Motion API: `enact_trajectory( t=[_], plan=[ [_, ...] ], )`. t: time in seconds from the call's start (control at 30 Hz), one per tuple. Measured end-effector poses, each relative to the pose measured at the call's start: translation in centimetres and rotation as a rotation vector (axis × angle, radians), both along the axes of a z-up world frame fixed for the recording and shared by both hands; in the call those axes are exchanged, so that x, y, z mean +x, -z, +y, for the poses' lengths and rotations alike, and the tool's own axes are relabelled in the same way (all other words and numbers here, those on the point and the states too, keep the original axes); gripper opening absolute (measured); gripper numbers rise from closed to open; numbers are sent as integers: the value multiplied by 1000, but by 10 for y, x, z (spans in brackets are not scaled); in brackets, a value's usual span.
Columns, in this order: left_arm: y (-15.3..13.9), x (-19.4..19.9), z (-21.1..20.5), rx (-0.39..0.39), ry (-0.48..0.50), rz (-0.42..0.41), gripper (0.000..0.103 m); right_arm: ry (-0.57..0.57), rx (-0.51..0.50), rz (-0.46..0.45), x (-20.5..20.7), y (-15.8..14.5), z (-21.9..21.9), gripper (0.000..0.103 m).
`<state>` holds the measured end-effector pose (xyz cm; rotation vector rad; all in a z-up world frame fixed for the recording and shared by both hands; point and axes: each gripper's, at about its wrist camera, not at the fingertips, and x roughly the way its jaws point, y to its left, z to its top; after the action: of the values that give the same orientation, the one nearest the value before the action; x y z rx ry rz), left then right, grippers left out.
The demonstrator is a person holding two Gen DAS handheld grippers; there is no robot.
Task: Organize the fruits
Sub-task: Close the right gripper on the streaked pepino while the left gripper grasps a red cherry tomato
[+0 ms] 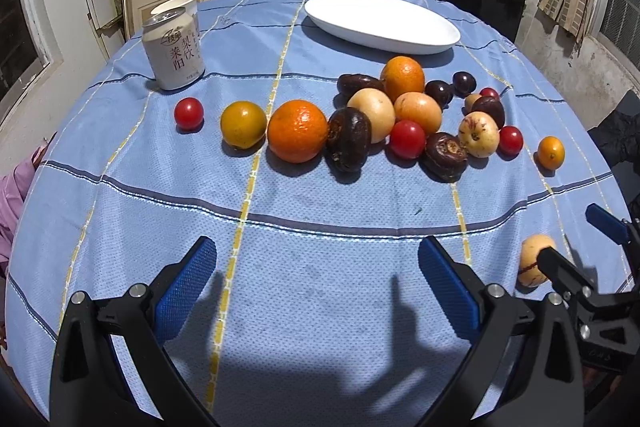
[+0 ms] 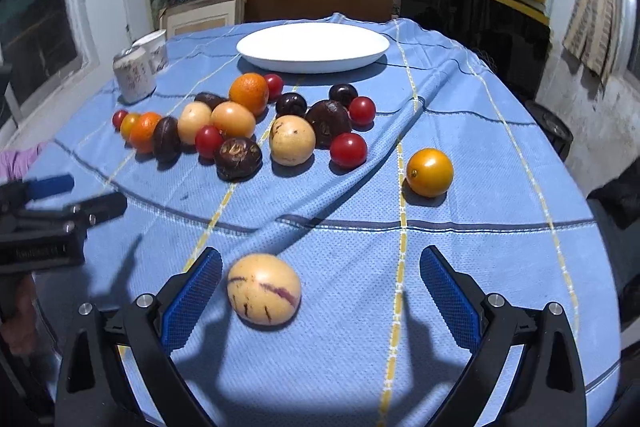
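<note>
Between the spread fingers of the right gripper (image 2: 320, 291) lay a striped yellow melon (image 2: 264, 289), half hidden in the left view. Left gripper (image 1: 318, 283) stood apart too; only there the can (image 1: 174, 49), upper left, read "莱阳梨饮".

The left gripper (image 1: 316, 279) and right gripper (image 2: 320, 287) both hover with jaws spread wide.

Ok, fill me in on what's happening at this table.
A person is sorting fruit with two handheld grippers. The right gripper is open around a pale striped fruit near the table's front. The left gripper is open and empty. The other fruit sits loose on the blue cloth; the white plate is empty.
</note>
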<state>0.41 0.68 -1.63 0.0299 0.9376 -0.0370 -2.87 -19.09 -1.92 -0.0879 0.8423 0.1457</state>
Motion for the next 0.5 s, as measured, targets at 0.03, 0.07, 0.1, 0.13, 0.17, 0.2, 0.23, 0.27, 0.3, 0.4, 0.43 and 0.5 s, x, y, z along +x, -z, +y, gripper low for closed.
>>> enact_trajectory(
  t=[0.03,0.07,0.1,0.13,0.17,0.2,0.23,0.27,0.3,0.4,0.43,0.5],
  plan=[
    [1,0,1,4,1,0,99,-12,-11,3,-1,0,2,100],
    [2,0,3,9,3,-2,99,-21,-20,5,-1,1,4,100],
    [3,0,4,11,0,-1,99,-34,-33,9,-2,1,7,100],
    [4,1,6,12,-3,1,99,-47,-43,12,-2,2,10,100],
    [4,2,8,10,-6,5,99,-64,-55,14,-2,3,13,100],
    [5,2,11,7,-10,8,99,-74,-62,15,-2,3,16,100],
    [6,3,13,6,-15,9,99,-83,-65,14,-3,2,18,98],
    [6,4,15,5,-19,10,99,-96,-64,13,-3,2,20,94],
    [7,5,18,2,-24,11,99,-101,-60,19,-2,2,21,85],
    [11,8,25,1,-37,21,99,-115,-49,72,2,8,21,56],
    [12,9,27,1,-39,23,99,-119,-53,77,1,9,21,56],
    [13,12,31,1,-40,25,99,-132,-75,84,0,12,24,56]
  ],
)
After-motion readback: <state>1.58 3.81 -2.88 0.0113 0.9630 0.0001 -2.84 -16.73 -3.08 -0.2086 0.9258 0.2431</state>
